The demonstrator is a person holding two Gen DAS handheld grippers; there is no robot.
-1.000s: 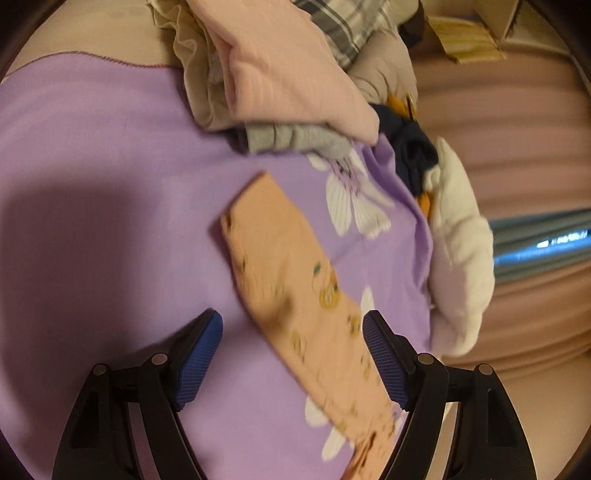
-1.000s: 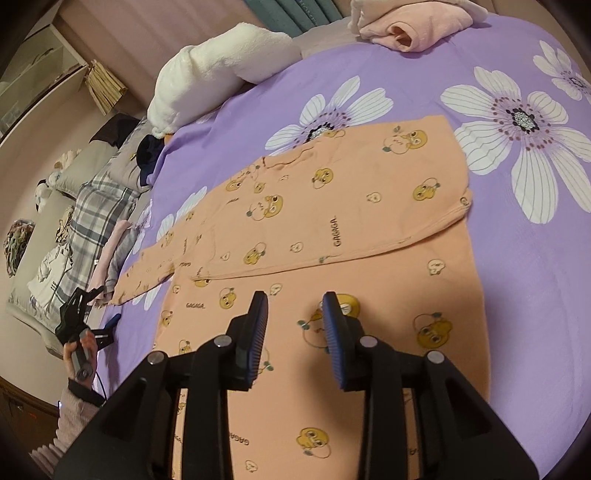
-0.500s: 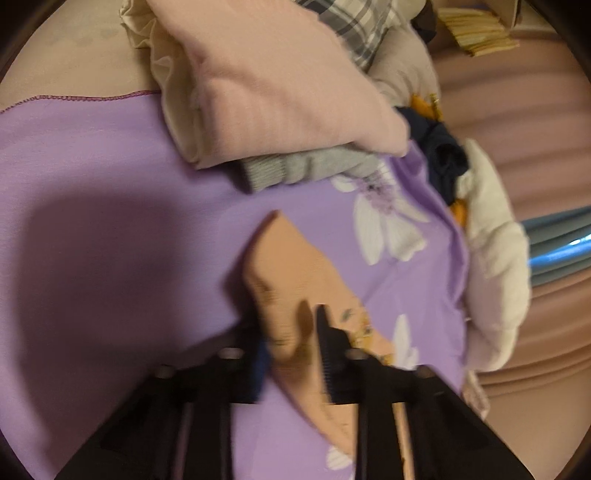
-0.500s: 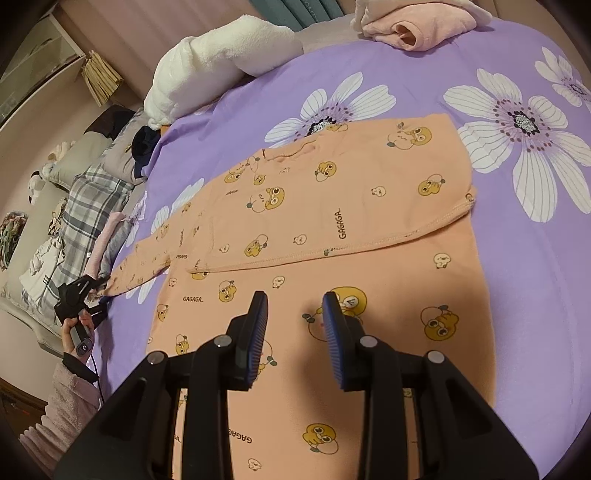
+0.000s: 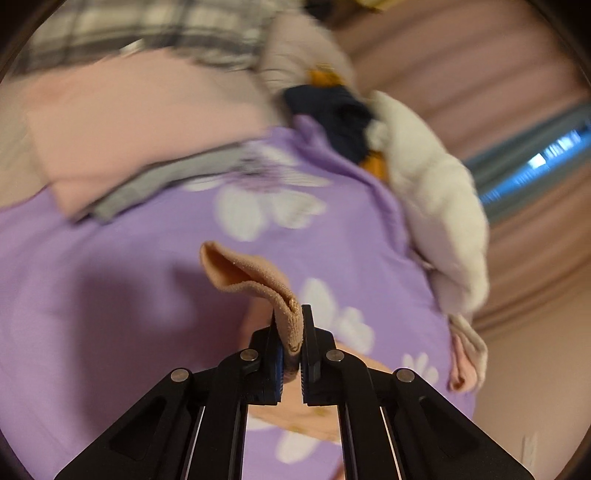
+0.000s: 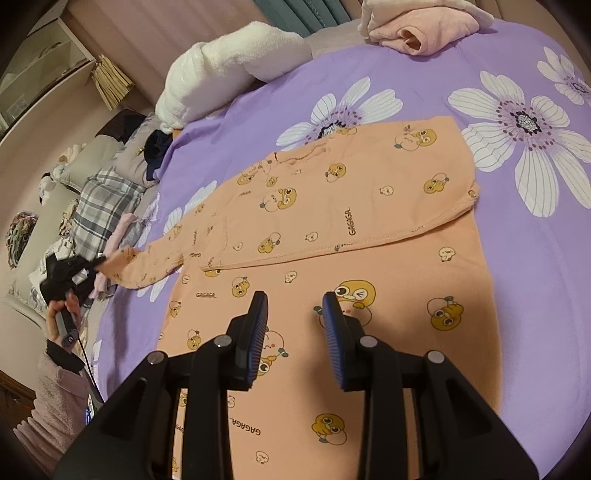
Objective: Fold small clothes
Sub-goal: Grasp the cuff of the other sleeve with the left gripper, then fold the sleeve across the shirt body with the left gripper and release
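An orange baby shirt with duck prints [image 6: 332, 229] lies flat on the purple flowered bedspread [image 6: 535, 258], one side folded over its middle. Its left sleeve [image 6: 147, 262] stretches out to the left. My left gripper [image 5: 289, 332] is shut on the sleeve's cuff [image 5: 251, 280] and holds it lifted off the bedspread; it also shows in the right wrist view [image 6: 99, 263] at the sleeve's end. My right gripper [image 6: 294, 308] is open and empty, hovering over the shirt's lower part.
A pile of folded clothes, pink and plaid [image 5: 140, 110], lies beyond the sleeve. A white fluffy blanket [image 6: 225, 70] and a dark garment [image 5: 336, 114] lie at the bed's edge. Folded pink clothes [image 6: 417, 26] sit at the far right.
My left gripper closed on the sleeve cuff and lifted it off the bedspread. My right gripper stayed open over the shirt, hardly moving.
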